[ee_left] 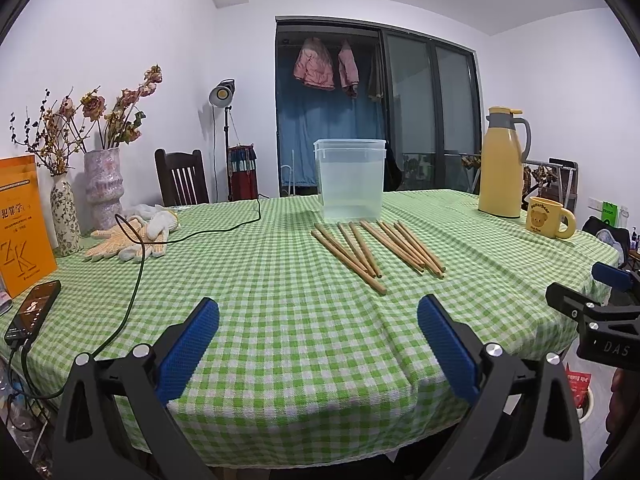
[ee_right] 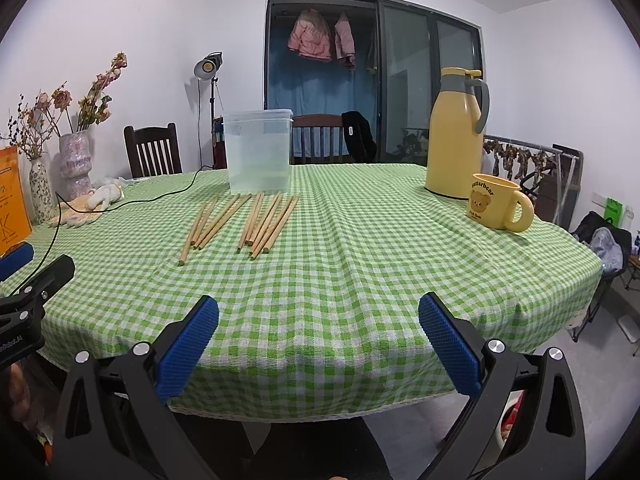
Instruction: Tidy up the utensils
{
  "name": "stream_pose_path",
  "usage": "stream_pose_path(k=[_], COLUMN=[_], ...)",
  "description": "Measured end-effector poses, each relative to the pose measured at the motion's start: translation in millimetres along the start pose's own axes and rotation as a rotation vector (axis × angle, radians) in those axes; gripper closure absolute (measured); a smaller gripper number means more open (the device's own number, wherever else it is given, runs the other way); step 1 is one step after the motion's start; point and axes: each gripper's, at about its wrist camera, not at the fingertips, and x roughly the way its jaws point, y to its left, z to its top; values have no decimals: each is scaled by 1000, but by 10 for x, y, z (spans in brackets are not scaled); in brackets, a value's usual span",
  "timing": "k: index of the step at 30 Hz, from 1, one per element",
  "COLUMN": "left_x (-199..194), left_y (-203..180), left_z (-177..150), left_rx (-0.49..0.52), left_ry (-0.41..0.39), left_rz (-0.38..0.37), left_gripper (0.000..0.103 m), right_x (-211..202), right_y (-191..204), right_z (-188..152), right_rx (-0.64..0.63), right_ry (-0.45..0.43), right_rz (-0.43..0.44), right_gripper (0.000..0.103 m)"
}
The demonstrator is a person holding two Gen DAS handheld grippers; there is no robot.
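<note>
Chopsticks (ee_left: 376, 254): loose on surface (ee_left: 280, 280) at 12 o'clock, just before clear tub (ee_left: 350, 180); long axes run tub-to-viewer, fanned. Left hand-held gripper (ee_left: 318, 320), right hand-held gripper (ee_right: 319, 320): both spread wide, empty.

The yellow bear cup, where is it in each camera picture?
Left wrist view: the yellow bear cup sits far right on the table, just right of the yellow jug.
Right wrist view: the cup is right of center, again beside the jug.
Shared landmark: the clear tub.
</note>
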Motion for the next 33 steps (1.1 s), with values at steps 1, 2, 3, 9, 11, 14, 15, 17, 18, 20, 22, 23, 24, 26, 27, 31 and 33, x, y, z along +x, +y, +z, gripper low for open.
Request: stream_pose_path(k=[1,2,3,9,11,14,15,17,18,20,22,23,24,26,27,31,33], left_x=[-1,-2,-2,-3,-1,-1,-5,-10,-7,-6,-4,-4,-4,-7,-7,1,1], left_y=[0,2,6,17,27,28,26,24,19,17,12,13,10,2,2,3,2], left_z=[1,1,2,10,9,8,8,7,9,9,9,13,12,10,10,7,3], left_rx=[0,-2,-4,-3,-5,-7,-6,-4,-3,-3,-4,-3,-2,1,1,-1,1], left_ry=[-1,-1,-2,-2,-1,0,-1,-2,-2,-3,-2,-2,-2,-4,-5,-2,-2], left_rz=[1,2,3,2,0,-2,-1,0,1,3,1,0,0,0,1,3,5], left_gripper=[7,7,7,7,7,7,7,7,7,7,7,7,7,7,7,7,7], right_x=[-1,-5,-8,-6,-1,-9,-15,-27,-26,-21,-13,-14,-14,-21,-22,-21,-23], right_y=[-1,-1,-3,-14,-15,-14,-14,-16,-16,-6,-6,-5,-6,-3,-4,13,31], right_z=[4,7,12,11,7,11,12,13,12,13,13,13,14,12,13,8,4], right_rx=[-3,-5,-6,-3,-2,-3,-1,1,1,-1,-1,0,-1,0,0,-4,-12], right_ry=[-1,-3,-4,-3,1,-3,-6,-13,-12,-8,-4,-4,-5,-9,-11,-10,-9], right_rz=[1,1,1,5,11,11,10,8,9,14,20,19,19,16,17,27,33], right_gripper=[6,6,6,6,6,6,6,6,6,6,6,6,6,6,6,6,6])
